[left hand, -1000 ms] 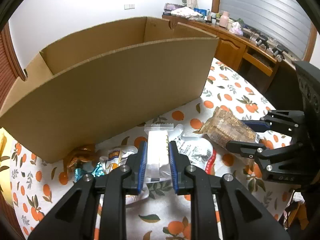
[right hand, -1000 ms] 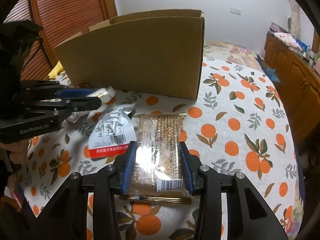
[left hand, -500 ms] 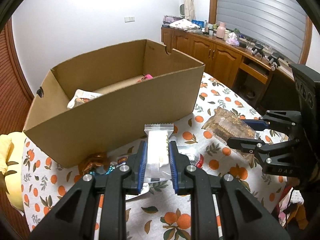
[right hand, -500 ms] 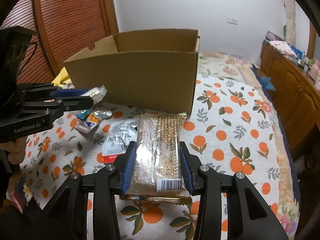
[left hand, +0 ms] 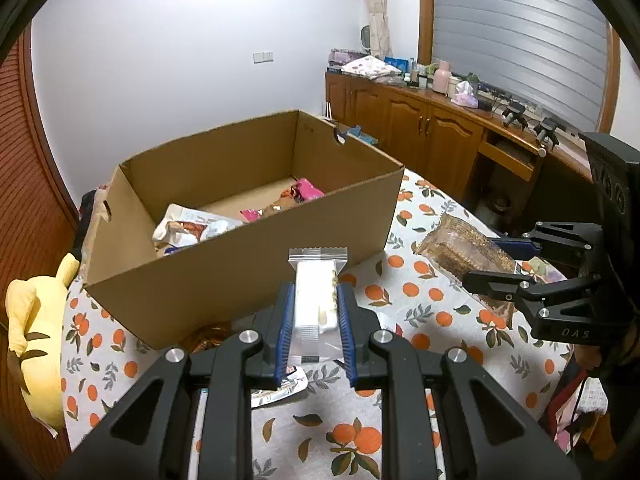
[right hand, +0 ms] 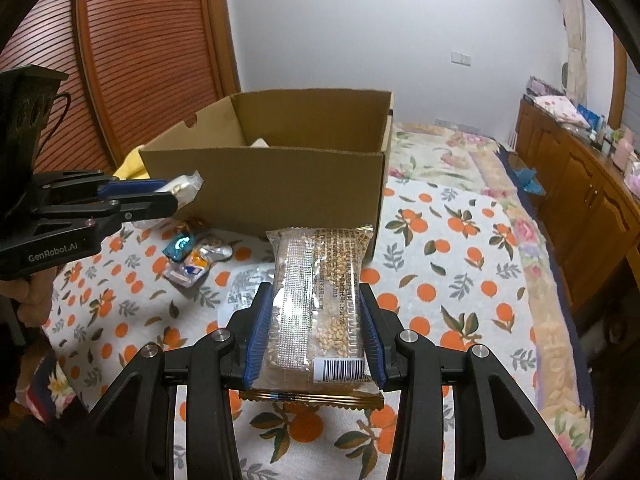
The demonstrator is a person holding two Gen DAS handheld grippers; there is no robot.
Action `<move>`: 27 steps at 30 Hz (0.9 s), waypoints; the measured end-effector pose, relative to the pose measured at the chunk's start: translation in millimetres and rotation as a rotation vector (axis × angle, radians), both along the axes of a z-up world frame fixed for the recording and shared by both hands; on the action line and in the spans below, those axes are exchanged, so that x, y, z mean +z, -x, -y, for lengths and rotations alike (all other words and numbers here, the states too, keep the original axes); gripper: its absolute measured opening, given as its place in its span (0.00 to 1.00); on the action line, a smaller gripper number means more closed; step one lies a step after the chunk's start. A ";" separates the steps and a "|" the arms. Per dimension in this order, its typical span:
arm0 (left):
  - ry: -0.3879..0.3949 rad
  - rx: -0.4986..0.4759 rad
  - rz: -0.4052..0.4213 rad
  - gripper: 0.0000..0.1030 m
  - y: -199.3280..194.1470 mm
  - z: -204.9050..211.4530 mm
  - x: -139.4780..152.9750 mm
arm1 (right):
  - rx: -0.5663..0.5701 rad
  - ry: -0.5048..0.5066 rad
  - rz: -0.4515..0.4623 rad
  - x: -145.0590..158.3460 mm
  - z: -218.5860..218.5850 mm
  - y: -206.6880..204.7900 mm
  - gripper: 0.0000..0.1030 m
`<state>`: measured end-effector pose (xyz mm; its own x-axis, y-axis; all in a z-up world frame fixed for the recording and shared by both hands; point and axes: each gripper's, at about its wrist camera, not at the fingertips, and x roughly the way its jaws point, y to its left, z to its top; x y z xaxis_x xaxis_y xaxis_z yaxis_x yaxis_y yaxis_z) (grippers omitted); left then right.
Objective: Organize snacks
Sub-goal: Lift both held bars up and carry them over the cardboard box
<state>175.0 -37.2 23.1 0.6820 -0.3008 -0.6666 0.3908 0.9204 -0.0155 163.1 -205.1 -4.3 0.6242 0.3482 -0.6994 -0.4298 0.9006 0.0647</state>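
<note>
My left gripper (left hand: 314, 312) clamps the white bar (left hand: 315, 296), my right gripper (right hand: 316, 332) the sesame bar (right hand: 320, 296); the box (left hand: 240, 272) lies ahead, left nearer.

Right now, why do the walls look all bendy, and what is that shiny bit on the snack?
Left wrist view: the fisheye lens curves the wall and blacks out the corners. Right wrist view: room light glares off the sesame bar wrapper; the cardboard box stays sharp.
</note>
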 end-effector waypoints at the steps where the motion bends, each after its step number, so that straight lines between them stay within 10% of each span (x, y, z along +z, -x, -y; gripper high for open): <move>1: 0.001 0.000 0.005 0.18 0.9 -0.2 2.4 | 0.001 0.000 0.004 1.9 -0.2 0.5 0.40; 27: 0.024 0.070 0.092 0.18 -36.3 -38.8 46.0 | 0.070 0.005 0.127 61.9 -26.3 -30.7 0.40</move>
